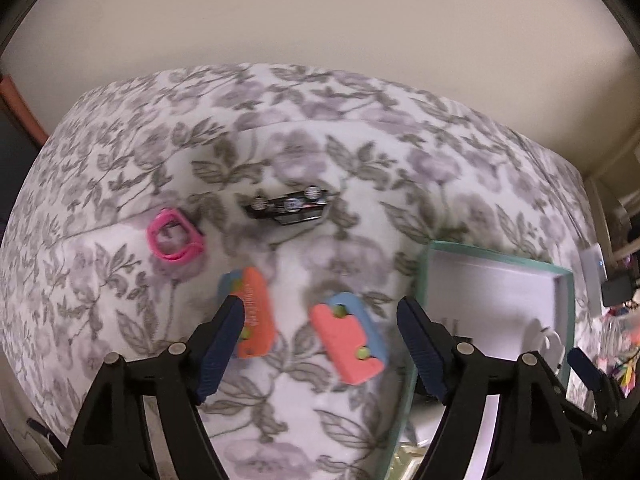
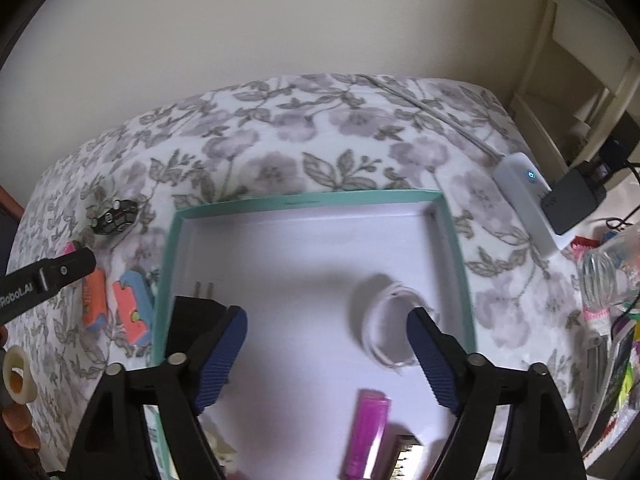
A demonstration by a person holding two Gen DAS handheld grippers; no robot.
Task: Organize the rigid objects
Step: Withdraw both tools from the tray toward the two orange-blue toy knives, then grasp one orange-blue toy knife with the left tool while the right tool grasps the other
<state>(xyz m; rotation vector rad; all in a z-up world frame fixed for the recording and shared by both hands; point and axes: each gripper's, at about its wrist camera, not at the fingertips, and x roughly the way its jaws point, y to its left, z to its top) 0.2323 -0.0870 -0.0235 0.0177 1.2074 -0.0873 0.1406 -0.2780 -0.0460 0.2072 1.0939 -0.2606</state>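
Note:
My left gripper [image 1: 320, 344] hangs open over the floral blanket [image 1: 280, 152]. Between its fingers lies an orange and blue block [image 1: 350, 344], untouched. A second orange block [image 1: 252, 316] lies by the left finger. Farther off are a pink ring [image 1: 174, 240] and a small black toy car [image 1: 290, 208]. My right gripper [image 2: 326, 356] is open above the teal-rimmed white box [image 2: 308, 202]. In the box lie a black plug adapter [image 2: 192, 320], a coiled white cable [image 2: 384, 328] and a pink stick [image 2: 368, 432]. The left gripper's finger [image 2: 52, 272] shows at the left edge there.
A white device with a blue light [image 2: 528, 200] and a black charger [image 2: 572, 200] lie at the blanket's right edge. Clutter and a clear bottle [image 2: 604, 276] crowd the right side. A cream ring [image 2: 16, 374] sits at the lower left. A beige wall stands behind.

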